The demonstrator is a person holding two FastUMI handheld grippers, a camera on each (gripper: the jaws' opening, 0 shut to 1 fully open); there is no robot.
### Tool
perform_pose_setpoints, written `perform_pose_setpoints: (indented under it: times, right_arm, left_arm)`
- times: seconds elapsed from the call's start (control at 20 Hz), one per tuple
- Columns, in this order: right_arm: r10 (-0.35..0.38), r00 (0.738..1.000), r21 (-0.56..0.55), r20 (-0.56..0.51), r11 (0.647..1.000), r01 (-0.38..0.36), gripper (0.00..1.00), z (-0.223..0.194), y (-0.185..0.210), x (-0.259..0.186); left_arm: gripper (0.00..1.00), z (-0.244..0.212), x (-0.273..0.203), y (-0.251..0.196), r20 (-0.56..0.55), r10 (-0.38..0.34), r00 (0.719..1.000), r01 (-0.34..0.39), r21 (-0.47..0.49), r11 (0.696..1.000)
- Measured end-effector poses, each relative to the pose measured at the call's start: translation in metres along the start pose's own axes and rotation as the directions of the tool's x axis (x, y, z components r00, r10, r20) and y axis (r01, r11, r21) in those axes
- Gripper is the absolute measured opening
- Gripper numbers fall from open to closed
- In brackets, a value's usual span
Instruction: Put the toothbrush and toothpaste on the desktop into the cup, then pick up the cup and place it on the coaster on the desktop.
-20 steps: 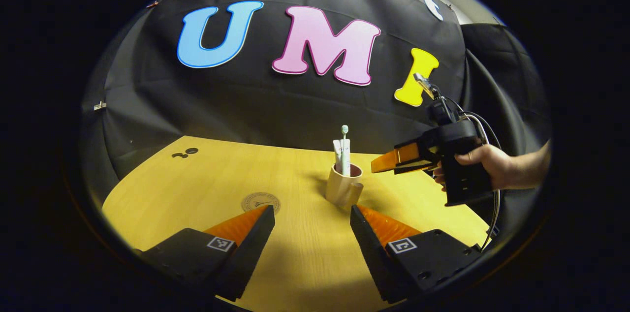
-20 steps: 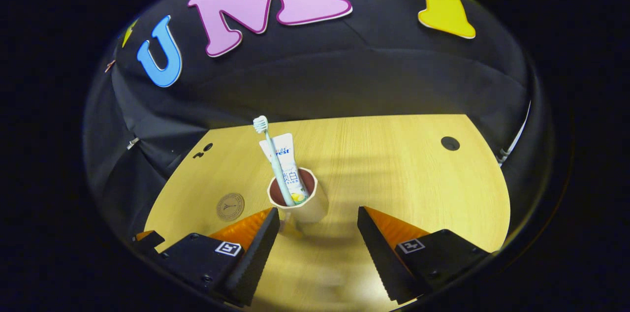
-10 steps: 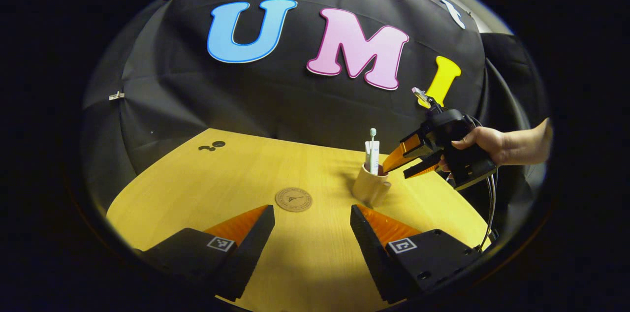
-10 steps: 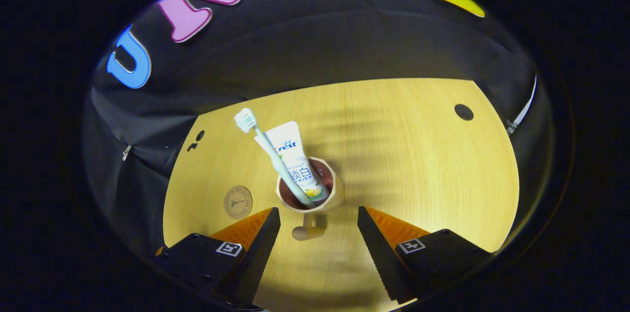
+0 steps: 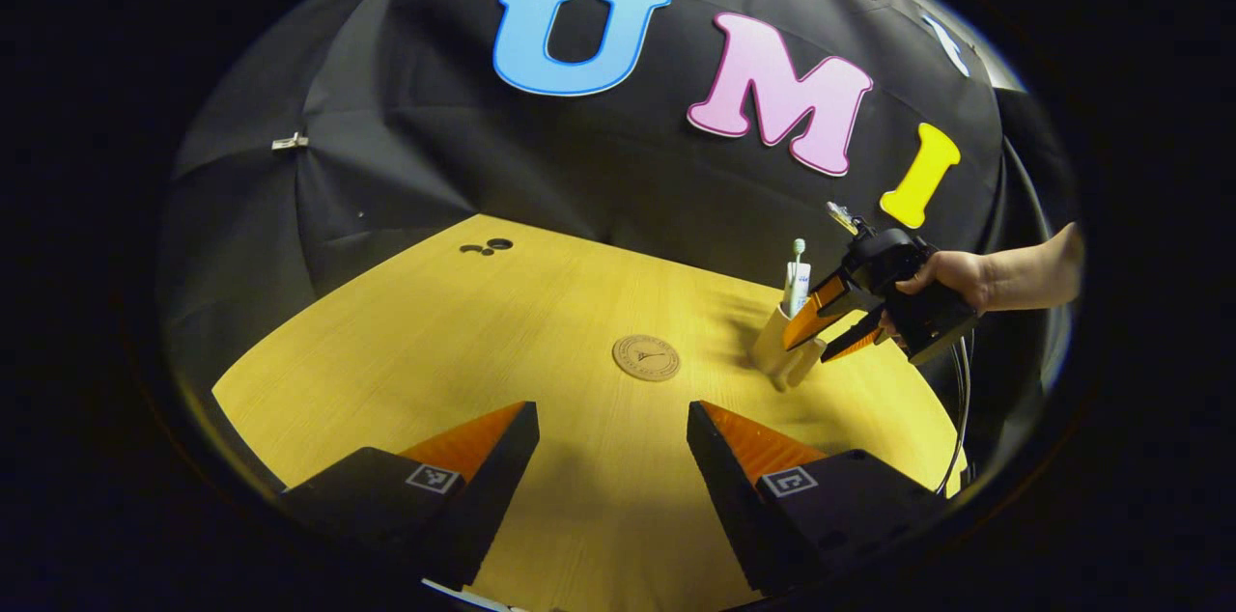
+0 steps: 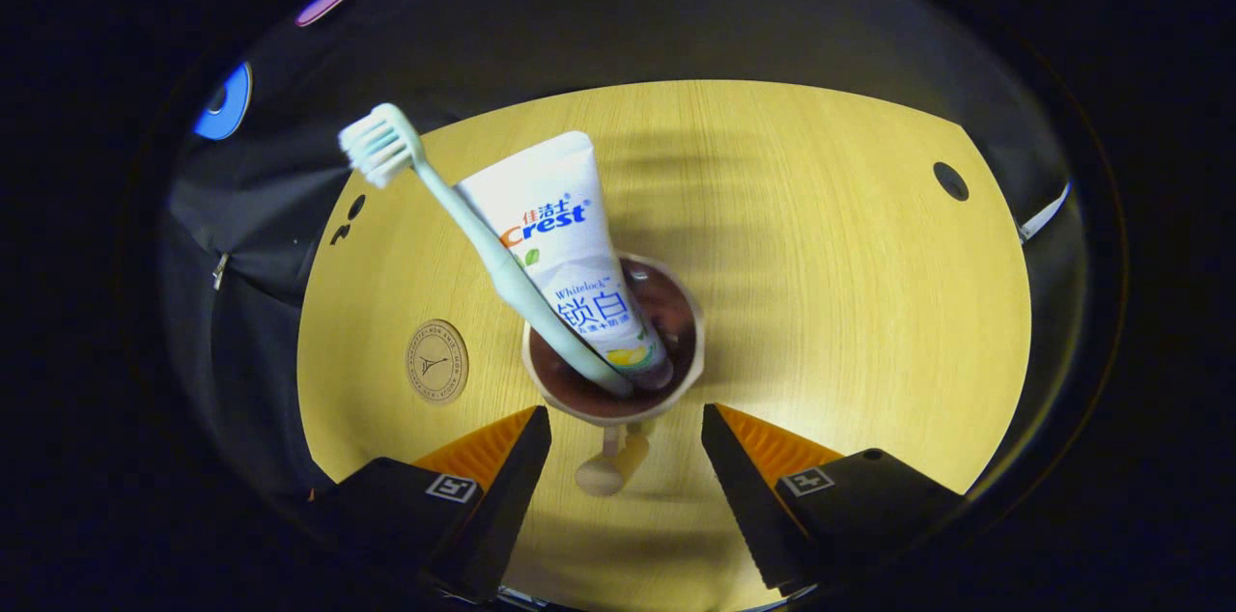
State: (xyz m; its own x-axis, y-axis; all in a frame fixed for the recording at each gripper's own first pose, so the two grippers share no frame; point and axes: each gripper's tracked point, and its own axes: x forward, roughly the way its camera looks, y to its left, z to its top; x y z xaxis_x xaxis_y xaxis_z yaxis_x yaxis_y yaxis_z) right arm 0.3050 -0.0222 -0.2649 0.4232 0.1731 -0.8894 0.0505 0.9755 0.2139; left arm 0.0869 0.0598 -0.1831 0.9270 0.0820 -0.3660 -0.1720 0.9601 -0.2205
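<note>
Yellow wood-grain desktop (image 6: 830,303) inside a black cloth booth. Nearest in the right gripper view, my right gripper (image 6: 626,458) has its fingers spread wide, nothing between them yet, the cup's handle (image 6: 610,465) sitting in the gap. Just past it the cup (image 6: 676,390) stands upright with the toothbrush (image 6: 463,226) and toothpaste (image 6: 570,245) already leaning inside, so loading looks done and the lift comes next. The cup seems rigid and fairly light, maybe smooth-walled; top-heavy load, so I would pinch the handle or the wall low and keep it level. To its left, well apart, lies the coaster (image 6: 436,361), flat. My left gripper (image 5: 610,458) hangs spread and empty over bare desk, the coaster (image 5: 646,357) ahead, cup (image 5: 778,353) further off beside the other gripper (image 5: 840,327) held by a hand (image 5: 951,274). The cup's base is hidden under its rim; whether the handle is touched, I cannot tell.
</note>
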Motion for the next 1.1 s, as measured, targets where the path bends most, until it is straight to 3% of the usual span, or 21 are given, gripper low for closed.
perform_pose_setpoints:
  times: [0.05, 0.1, 0.15, 0.2, 0.25, 0.4, 0.45, 0.5, 0.6, 0.65, 0.7, 0.8, 0.95, 1.0, 1.05, 1.1]
  right_arm:
    - [-0.002, 1.000, 0.006, -0.005, 1.000, 0.002, 0.96, 0.001, 0.003, 0.005]
    - [-0.004, 1.000, 0.001, -0.015, 1.000, 0.004, 0.87, -0.001, 0.004, 0.011]
    - [-0.006, 1.000, -0.008, -0.031, 1.000, 0.006, 0.87, -0.003, 0.003, 0.014]
    - [-0.016, 0.999, -0.022, -0.041, 1.000, 0.015, 0.96, -0.002, 0.000, 0.014]
    - [-0.024, 0.999, -0.036, -0.047, 0.999, 0.023, 0.84, -0.004, 0.000, 0.017]
    - [-0.042, 0.998, -0.080, -0.047, 0.996, 0.038, 0.89, -0.006, -0.004, 0.025]
    - [-0.048, 0.998, -0.093, -0.048, 0.995, 0.044, 0.79, -0.008, -0.007, 0.027]
    - [-0.050, 0.997, -0.101, -0.058, 0.994, 0.044, 0.86, -0.010, -0.008, 0.028]
    - [-0.048, 0.996, -0.094, -0.073, 0.995, 0.041, 0.71, -0.012, -0.009, 0.028]
    - [-0.048, 0.996, -0.096, -0.068, 0.995, 0.042, 0.68, -0.011, -0.010, 0.031]
    - [-0.050, 0.997, -0.102, -0.067, 0.994, 0.043, 0.72, -0.010, -0.013, 0.031]
    - [-0.056, 0.996, -0.106, -0.067, 0.993, 0.049, 0.40, -0.009, -0.015, 0.030]
    - [-0.059, 0.996, -0.167, -0.067, 0.985, 0.047, 0.28, -0.011, -0.016, 0.034]
    - [-0.059, 0.996, -0.187, -0.060, 0.981, 0.047, 0.41, -0.010, -0.016, 0.034]
    - [-0.059, 0.997, -0.211, -0.056, 0.976, 0.046, 0.33, -0.010, -0.015, 0.033]
    - [-0.060, 0.997, -0.229, -0.049, 0.972, 0.047, 0.31, -0.011, -0.016, 0.034]
  left_arm:
    - [0.98, -0.007, -0.002, 0.001, -0.021, -0.004, 1.000, 0.004, -0.003, 1.000]
    - [0.98, -0.013, -0.002, 0.002, -0.042, -0.009, 0.999, 0.008, -0.003, 1.000]
    - [0.98, -0.017, -0.002, 0.003, -0.056, -0.008, 0.998, 0.008, 0.001, 1.000]
    - [1.00, -0.021, -0.002, 0.004, -0.066, -0.008, 0.998, 0.008, 0.005, 1.000]
    - [0.98, -0.025, -0.002, 0.003, -0.078, -0.011, 0.997, 0.012, 0.007, 1.000]
    - [0.98, -0.032, -0.003, -0.001, -0.097, -0.019, 0.995, 0.019, 0.007, 1.000]
    - [0.98, -0.034, -0.003, -0.003, -0.103, -0.023, 0.994, 0.024, 0.008, 1.000]
    - [0.98, -0.037, -0.003, -0.005, -0.108, -0.028, 0.994, 0.029, 0.010, 1.000]
    - [0.98, -0.040, -0.004, -0.008, -0.118, -0.032, 0.993, 0.034, 0.019, 0.999]
    - [0.98, -0.041, -0.003, -0.008, -0.123, -0.033, 0.992, 0.036, 0.023, 0.999]
    - [0.98, -0.043, -0.003, -0.009, -0.125, -0.033, 0.992, 0.036, 0.026, 0.999]
    - [0.98, -0.044, -0.003, -0.011, -0.129, -0.035, 0.991, 0.039, 0.027, 0.999]
    - [0.98, -0.043, -0.002, -0.014, -0.133, -0.036, 0.990, 0.040, 0.029, 0.999]
    - [0.98, -0.046, -0.003, -0.013, -0.135, -0.035, 0.990, 0.040, 0.029, 0.999]
    - [0.98, -0.047, -0.004, -0.014, -0.137, -0.035, 0.990, 0.039, 0.031, 0.999]
    - [0.98, -0.049, -0.004, -0.013, -0.143, -0.033, 0.989, 0.038, 0.035, 0.999]
